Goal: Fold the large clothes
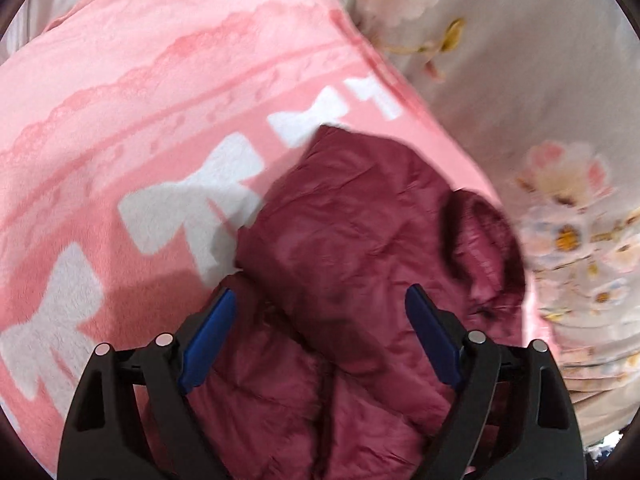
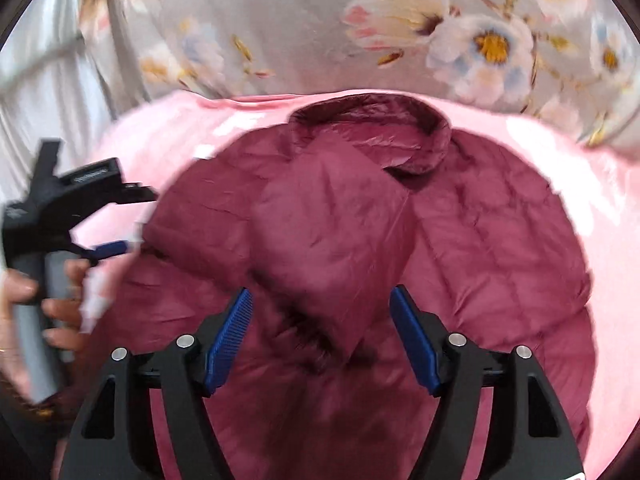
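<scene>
Maroon quilted jacket [image 2: 460, 248], sleeve [image 2: 320, 232] folded inward; left gripper [image 1: 320, 300] and right gripper [image 2: 320, 300] gape empty; puffy sleeve may spring back unpressed.

One jacket [image 2: 360, 240]; one blanket [image 1: 140, 80] (pink); two grippers.

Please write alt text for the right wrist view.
A maroon jacket lies on a pink blanket, one sleeve folded across it. The open right tongs hover above; a hand holds the left tongs beside it.
</scene>
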Motion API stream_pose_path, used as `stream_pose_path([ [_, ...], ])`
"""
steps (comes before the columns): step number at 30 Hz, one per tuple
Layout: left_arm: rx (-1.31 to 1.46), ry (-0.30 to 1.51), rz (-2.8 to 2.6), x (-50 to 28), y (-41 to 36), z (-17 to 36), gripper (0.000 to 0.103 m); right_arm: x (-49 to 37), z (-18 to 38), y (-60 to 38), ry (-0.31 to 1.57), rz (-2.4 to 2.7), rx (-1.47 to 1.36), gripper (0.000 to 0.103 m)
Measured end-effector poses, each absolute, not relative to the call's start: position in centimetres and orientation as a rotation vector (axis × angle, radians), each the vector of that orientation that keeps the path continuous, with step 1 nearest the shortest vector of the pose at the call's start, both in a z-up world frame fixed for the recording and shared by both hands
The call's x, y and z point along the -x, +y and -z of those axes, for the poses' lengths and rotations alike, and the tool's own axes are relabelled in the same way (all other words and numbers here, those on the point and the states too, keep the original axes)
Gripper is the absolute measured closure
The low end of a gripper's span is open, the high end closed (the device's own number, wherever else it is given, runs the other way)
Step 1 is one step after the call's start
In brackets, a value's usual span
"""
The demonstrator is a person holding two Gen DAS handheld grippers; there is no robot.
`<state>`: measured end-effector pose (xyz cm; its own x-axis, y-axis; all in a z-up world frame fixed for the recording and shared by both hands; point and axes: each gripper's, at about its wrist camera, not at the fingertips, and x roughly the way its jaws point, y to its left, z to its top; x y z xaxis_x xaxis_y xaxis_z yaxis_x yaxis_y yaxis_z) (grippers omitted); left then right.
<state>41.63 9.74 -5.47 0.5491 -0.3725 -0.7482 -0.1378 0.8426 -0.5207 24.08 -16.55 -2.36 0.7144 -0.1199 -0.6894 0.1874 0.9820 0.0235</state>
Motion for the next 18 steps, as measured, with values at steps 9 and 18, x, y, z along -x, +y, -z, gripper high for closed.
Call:
stream_pose_path([
  [9, 0.577, 1.019, 0.147, -41.7, 10.9, 7.9, 0.022, -18.1, 2.2, -27.3, 0.743, 0.354, -0.446, 0.033],
  [18, 0.822, 1.024, 0.248, -41.0, 12.2, 6.5, 0.022, -19.4, 4.7, -28.7, 0.845, 0.231, -0.607, 0.033],
])
